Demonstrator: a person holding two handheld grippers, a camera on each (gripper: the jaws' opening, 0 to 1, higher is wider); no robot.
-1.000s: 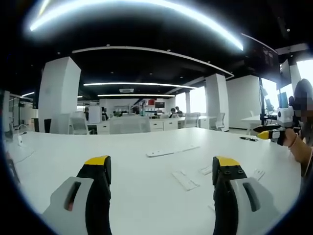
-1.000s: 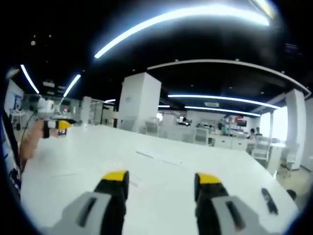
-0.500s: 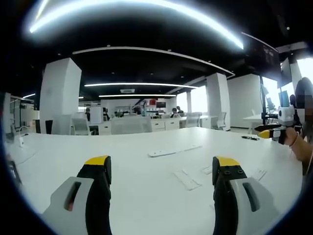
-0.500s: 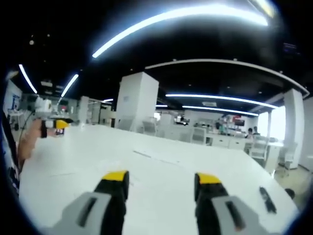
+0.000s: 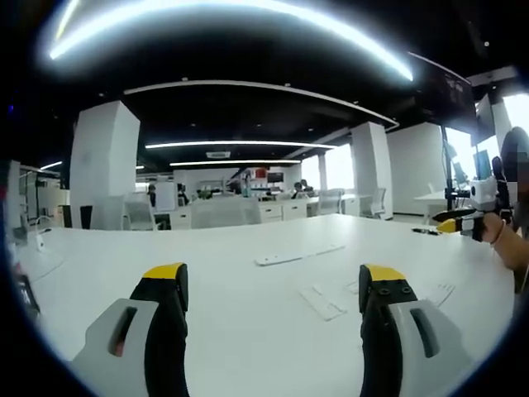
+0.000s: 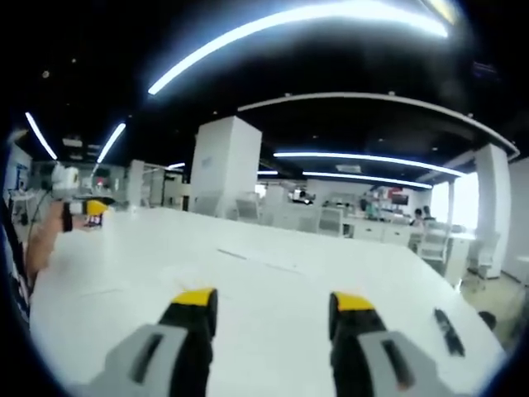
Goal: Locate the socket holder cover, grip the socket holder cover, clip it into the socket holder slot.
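Though white on white, table parts blur.

Grey gripper bodies with slotted sides, black fingers capped in yellow tips.

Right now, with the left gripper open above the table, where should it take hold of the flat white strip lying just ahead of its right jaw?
Grip the flat white strip across its narrow width, near the middle, coming down from above. It lies flat on the white table, long and thin, so probably only the long edges offer purchase. The left gripper is open and empty.
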